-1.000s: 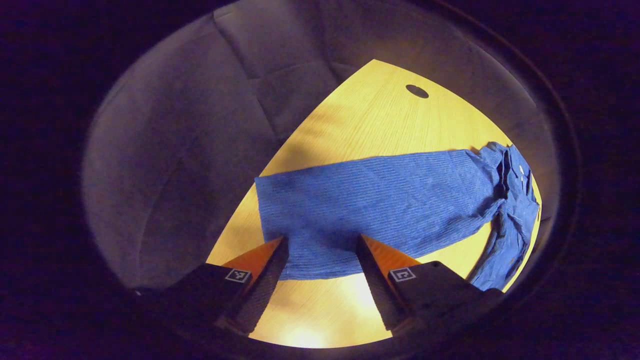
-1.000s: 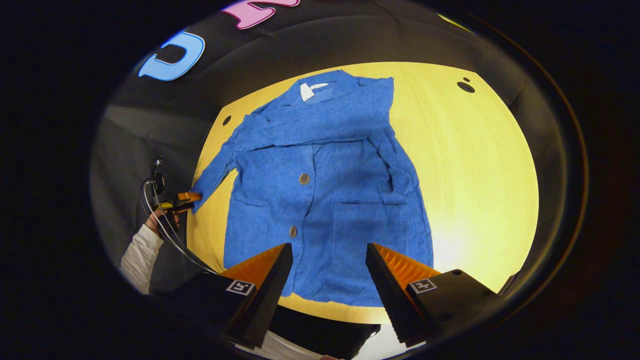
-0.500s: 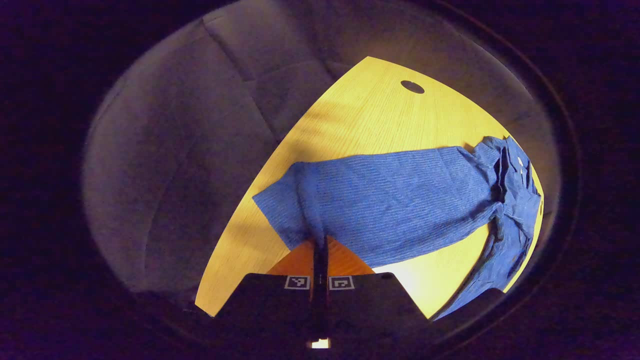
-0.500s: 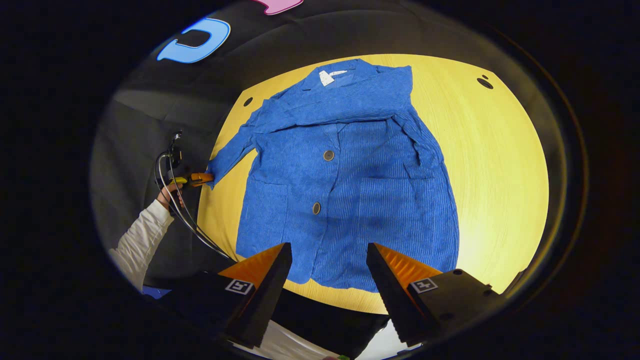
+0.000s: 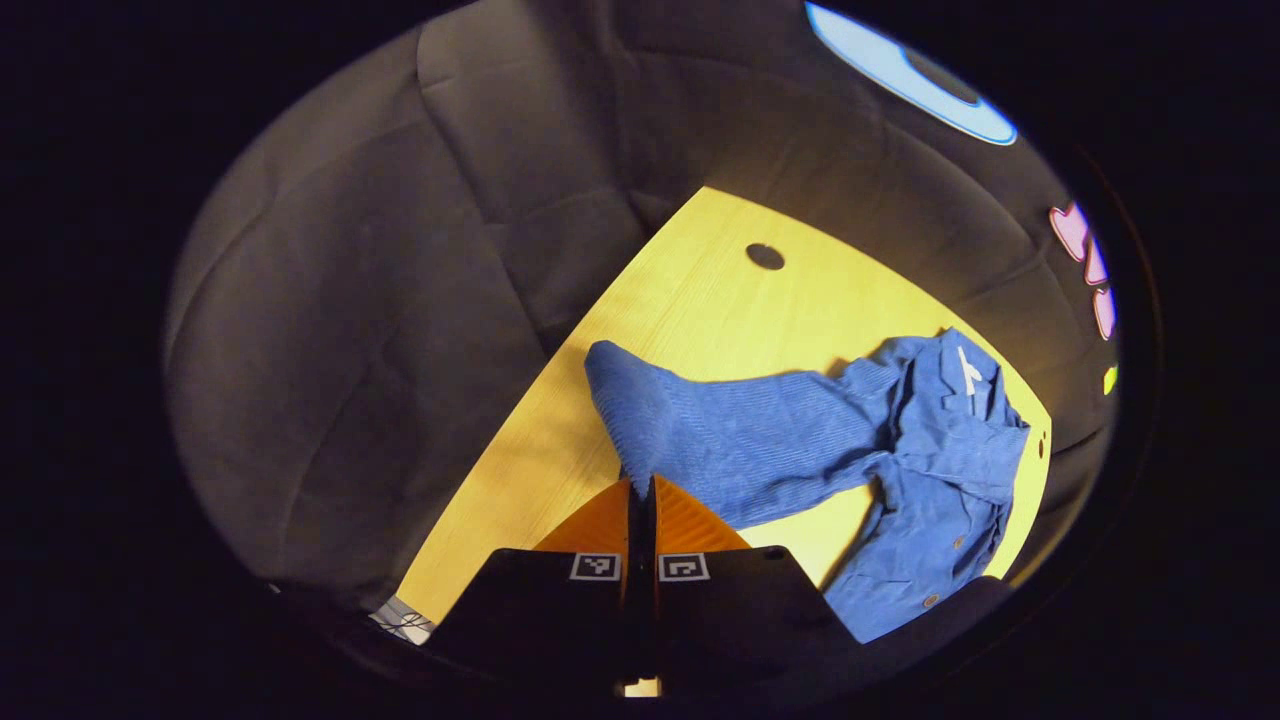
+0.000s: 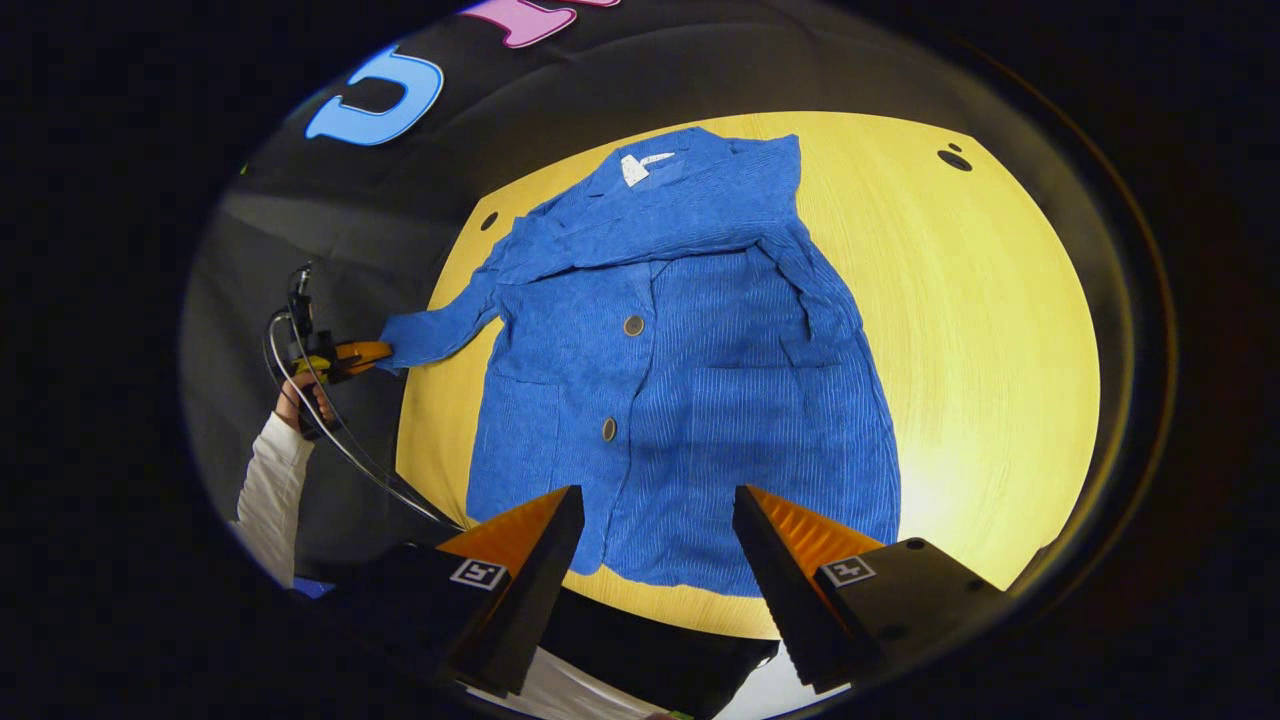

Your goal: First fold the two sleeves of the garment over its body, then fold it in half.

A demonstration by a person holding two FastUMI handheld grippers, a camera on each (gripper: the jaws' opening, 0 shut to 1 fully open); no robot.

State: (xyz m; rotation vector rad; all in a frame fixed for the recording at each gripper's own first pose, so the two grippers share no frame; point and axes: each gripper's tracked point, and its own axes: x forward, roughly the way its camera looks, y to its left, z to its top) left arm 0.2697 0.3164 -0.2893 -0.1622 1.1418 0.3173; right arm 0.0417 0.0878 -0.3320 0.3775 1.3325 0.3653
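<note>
One sleeve seems already folded across the jacket [image 6: 690, 400]; left gripper [image 5: 640, 487] pinches the other sleeve's cuff [image 5: 625, 405] — right gripper [image 6: 655, 505] spread, idle; halving remains.

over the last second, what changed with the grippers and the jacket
The left gripper went from open astride the cuff of the sleeve to shut on it, then lifted it off the table and began drawing it toward the jacket body. The right gripper stayed open, hovering near the hem. The other sleeve stayed folded across the chest, and the body did not shift.
</note>
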